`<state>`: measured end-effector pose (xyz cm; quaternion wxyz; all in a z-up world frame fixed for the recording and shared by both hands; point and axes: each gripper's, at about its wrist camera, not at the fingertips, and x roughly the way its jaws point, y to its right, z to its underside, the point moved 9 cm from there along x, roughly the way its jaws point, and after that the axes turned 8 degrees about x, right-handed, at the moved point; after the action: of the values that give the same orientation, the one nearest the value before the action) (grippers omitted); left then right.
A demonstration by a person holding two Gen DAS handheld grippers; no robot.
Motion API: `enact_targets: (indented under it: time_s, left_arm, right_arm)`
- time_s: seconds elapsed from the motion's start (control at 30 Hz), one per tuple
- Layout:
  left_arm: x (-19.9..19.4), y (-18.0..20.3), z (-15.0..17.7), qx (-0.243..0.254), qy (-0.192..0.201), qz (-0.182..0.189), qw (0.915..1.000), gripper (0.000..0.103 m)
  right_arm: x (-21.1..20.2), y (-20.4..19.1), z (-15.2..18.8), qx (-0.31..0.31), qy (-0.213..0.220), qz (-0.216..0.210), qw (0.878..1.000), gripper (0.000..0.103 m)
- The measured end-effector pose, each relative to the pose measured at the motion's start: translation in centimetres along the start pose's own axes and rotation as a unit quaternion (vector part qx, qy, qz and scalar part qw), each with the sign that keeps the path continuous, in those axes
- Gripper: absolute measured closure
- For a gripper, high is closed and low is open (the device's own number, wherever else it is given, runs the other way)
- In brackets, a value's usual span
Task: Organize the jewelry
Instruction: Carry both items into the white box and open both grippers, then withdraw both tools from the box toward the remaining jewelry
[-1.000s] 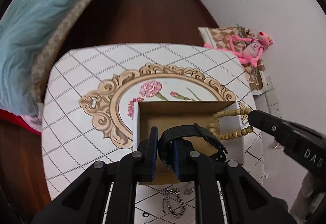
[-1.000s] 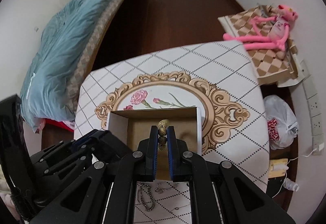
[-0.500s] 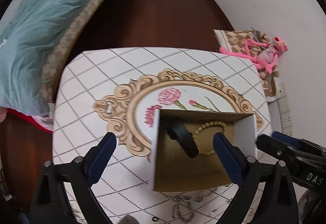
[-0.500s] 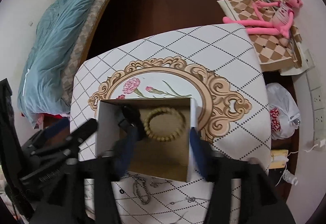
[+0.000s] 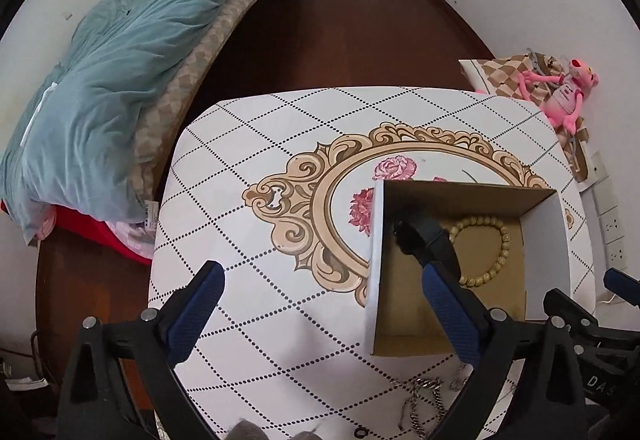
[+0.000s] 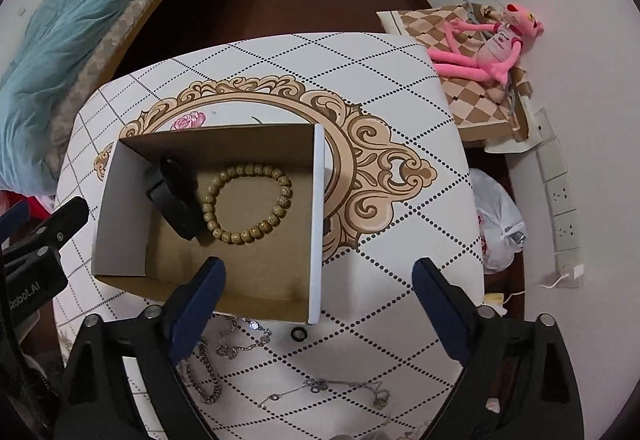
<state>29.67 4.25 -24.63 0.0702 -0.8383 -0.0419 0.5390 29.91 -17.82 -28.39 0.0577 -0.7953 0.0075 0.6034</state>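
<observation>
On patterned table: cardboard box; bed behind.

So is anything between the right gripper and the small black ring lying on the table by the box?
Nothing visible. The black ring lies bare on the table, just outside the box, ahead of the open right gripper.

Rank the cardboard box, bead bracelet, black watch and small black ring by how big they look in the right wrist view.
1. cardboard box
2. bead bracelet
3. black watch, close to the bracelet, so that order is unsure
4. black ring
</observation>
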Motion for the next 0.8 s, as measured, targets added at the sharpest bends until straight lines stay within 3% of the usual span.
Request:
enact_targets:
  time_s: [0.37, 0.8]
  left_arm:
    - [-3.3, -0.3, 0.4, -0.008, 0.026, 0.003, 0.9996, 0.002]
    - [-11.3, -0.8, 2.4, -0.014, 0.079, 0.015, 0.9967, 0.002]
  right_arm:
    - [-2.8, -0.5, 0.7, 0.005, 0.028, -0.005, 1.000, 0.007]
    - [-12.3, -0.5, 2.9, 0.004, 0.109, -0.006, 0.994, 0.007]
